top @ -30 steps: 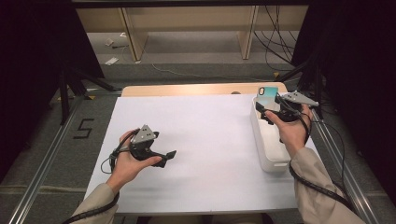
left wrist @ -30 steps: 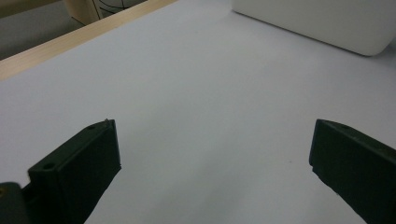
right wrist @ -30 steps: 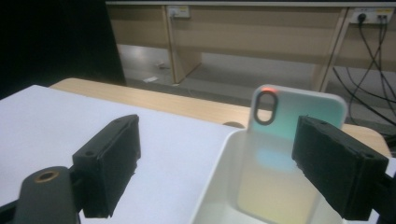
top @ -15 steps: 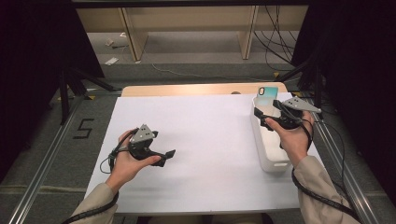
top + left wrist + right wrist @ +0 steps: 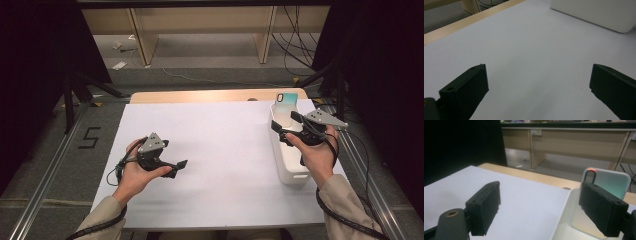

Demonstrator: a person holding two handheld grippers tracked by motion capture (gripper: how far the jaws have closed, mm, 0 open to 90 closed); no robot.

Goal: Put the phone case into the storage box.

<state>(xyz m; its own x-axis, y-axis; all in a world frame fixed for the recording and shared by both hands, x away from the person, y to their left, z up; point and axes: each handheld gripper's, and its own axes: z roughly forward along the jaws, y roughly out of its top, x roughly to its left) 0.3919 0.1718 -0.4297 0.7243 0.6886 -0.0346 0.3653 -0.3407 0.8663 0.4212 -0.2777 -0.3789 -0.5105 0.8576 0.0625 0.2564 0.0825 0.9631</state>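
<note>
A translucent teal phone case (image 5: 286, 103) stands upright against the far end of a long white bin (image 5: 278, 150) at the table's right side. My right gripper (image 5: 284, 126) hovers over the bin's far half, open and holding nothing. In the right gripper view the phone case (image 5: 610, 182) rises just behind the right jaw, inside the bin (image 5: 565, 225); the right gripper (image 5: 540, 205) stands open. My left gripper (image 5: 178, 168) rests low over the white table sheet (image 5: 220, 135) at the left, open and holding nothing. In its own view the left gripper (image 5: 539, 82) points across the sheet toward the bin (image 5: 599, 12).
The wooden table edge (image 5: 200, 96) runs along the far side of the sheet. Beyond it stand wooden desk legs (image 5: 142, 40) and floor cables (image 5: 295, 45). Metal rails (image 5: 45, 180) flank the table.
The right hand has drawn its gripper a little nearer along the bin. The left hand has barely moved.
</note>
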